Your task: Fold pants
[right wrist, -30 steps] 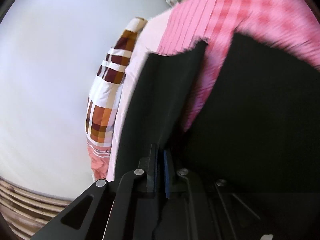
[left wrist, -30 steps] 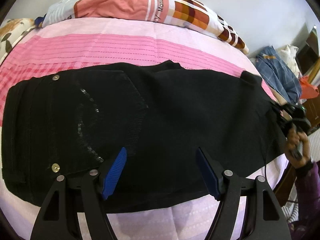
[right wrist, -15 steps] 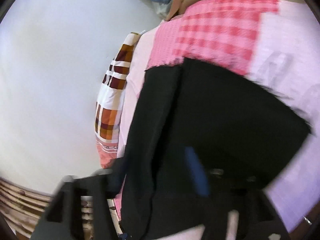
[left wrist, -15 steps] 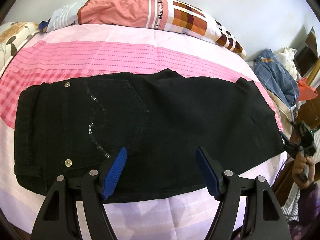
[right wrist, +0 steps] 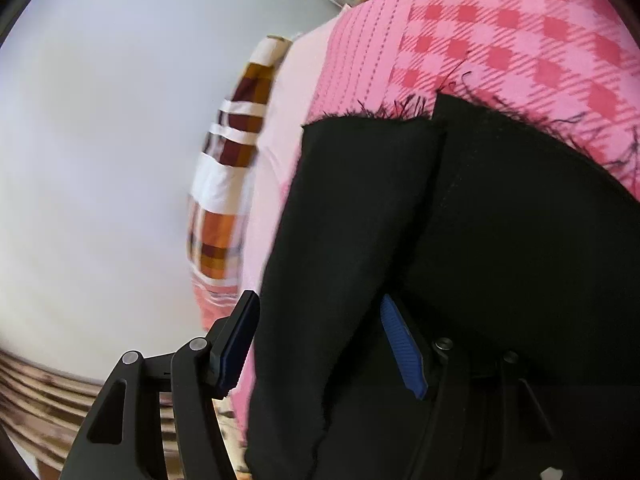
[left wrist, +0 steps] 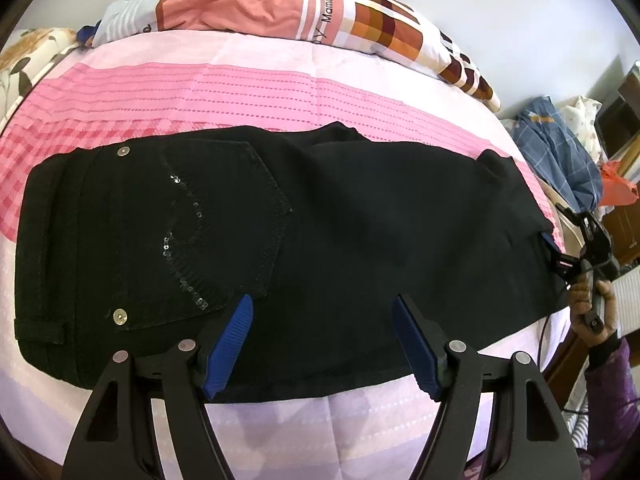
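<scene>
Black pants (left wrist: pixel 360 220) lie flat across the pink bed, folded lengthwise, waistband left and a sequined back pocket (left wrist: pixel 208 232) facing up. My left gripper (left wrist: pixel 323 300) hovers open over their near edge, nothing between its blue pads. At the right, a hand holds my right gripper (left wrist: pixel 554 252) against the leg ends. In the right wrist view, the frayed hem of the pants (right wrist: pixel 500 220) sits between the right gripper (right wrist: pixel 319 298) fingers. Its jaws are closing, but the blue pads (right wrist: pixel 400 344) stand apart from the cloth.
A pink striped and checked sheet (left wrist: pixel 240 92) covers the bed. A rolled quilt (left wrist: pixel 280 8) in orange, brown and white lies along the far edge by the wall. Piled clothes (left wrist: pixel 560 152) sit past the bed's right end, and a floral pillow (left wrist: pixel 24 56) lies far left.
The right gripper was shut on the pants' hem a second ago and has let go. The leg ends have dropped flat onto the bed. My left gripper stayed open.
</scene>
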The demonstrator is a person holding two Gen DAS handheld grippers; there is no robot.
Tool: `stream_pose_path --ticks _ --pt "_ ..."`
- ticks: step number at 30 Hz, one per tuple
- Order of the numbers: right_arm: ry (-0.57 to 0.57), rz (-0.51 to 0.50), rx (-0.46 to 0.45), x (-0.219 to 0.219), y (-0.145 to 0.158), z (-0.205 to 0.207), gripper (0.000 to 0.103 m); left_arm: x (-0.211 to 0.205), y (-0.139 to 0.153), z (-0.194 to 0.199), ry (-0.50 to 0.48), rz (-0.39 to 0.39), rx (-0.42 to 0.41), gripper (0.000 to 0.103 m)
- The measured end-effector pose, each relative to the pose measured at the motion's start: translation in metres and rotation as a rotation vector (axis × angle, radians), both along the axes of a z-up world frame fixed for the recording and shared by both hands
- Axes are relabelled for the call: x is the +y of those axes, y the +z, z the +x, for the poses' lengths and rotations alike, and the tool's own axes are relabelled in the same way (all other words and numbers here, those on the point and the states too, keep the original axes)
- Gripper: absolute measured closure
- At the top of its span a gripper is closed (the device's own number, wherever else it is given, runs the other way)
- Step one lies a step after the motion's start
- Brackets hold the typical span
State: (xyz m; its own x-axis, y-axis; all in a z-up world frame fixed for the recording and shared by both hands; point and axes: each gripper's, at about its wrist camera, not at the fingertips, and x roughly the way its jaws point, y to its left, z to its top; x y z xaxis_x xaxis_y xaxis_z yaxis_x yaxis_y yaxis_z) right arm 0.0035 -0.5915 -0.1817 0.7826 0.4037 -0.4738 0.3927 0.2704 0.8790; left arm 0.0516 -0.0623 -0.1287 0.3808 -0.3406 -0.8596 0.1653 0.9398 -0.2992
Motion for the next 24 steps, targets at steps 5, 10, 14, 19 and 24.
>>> stream_pose_path --ticks 5,10,14,19,24 --pt "0.050 -0.062 0.061 0.012 -0.002 0.019 0.097 -0.001 -0.008 0.002 0.004 0.008 0.025 0.029" --pt "0.021 -0.142 0.017 0.012 0.027 -0.005 0.097 0.009 -0.014 0.003 0.030 0.050 0.017 0.029" --pt "0.003 -0.172 0.015 0.007 0.054 -0.046 0.098 0.024 -0.018 0.005 0.072 0.027 0.038 0.029" --pt "-0.024 -0.135 0.067 0.004 0.049 -0.090 0.098 0.036 -0.016 0.002 0.099 0.043 0.046 0.029" --pt "-0.062 -0.060 0.121 0.003 0.024 -0.120 0.098 0.045 -0.014 -0.004 0.115 0.064 0.045 0.026"
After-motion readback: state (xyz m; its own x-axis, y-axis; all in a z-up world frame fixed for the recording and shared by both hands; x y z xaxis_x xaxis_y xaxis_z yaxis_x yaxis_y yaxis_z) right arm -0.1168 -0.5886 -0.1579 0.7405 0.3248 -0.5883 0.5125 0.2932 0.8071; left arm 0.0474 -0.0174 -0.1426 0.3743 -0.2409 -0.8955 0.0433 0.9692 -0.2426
